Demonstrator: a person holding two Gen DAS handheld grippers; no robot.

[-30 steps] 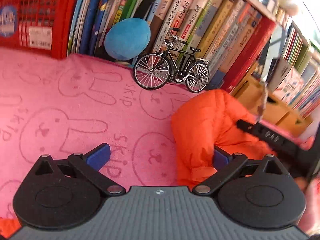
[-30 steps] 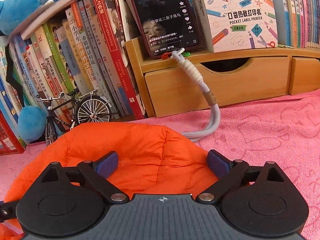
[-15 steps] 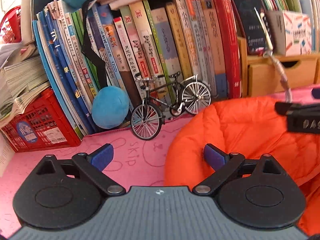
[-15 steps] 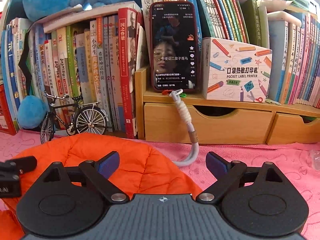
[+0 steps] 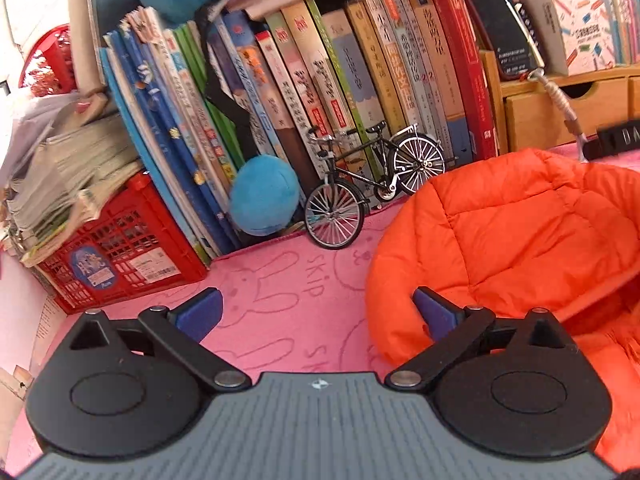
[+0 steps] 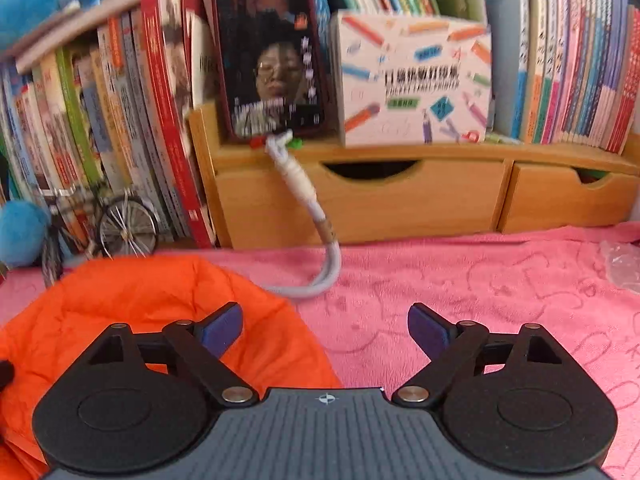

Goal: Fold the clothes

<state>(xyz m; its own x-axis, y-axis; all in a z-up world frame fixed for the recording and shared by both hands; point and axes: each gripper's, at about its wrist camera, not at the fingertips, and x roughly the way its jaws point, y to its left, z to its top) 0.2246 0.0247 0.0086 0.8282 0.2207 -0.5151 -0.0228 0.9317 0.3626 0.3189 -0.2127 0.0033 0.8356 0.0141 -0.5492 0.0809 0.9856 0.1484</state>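
Orange quilted puffer jacket point(image 5: 516, 236) is lying bunched up on the pink bunny-print towel point(image 5: 276, 300), and a good chunk of it is cut off — it runs out of the left wrist view on the right side, and in the right wrist view the gripper body covers its lower part. The right wrist picture is pretty smeared, so the book spines and the text on the label-printer box point(image 6: 416, 80) are hard to read there.

Left gripper point(image 5: 316, 312) is spread wide and its jaws are opening, with only towel showing between them; its right pad sits in front of the jacket's edge, can't tell if it touches. Right gripper point(image 6: 324, 328) is also spread but its jaws are closing — nothing pinched, the left pad is over the jacket, the right one over bare towel.

Containers: the red plastic crate point(image 5: 120, 248) has a stack of papers piled on top; contents not visible. The wooden drawer unit point(image 6: 400, 200) carries a phone point(image 6: 272, 52) and the box; the drawers' insides are dark. A model bicycle point(image 5: 372, 184) stands beside the jacket, against the books.
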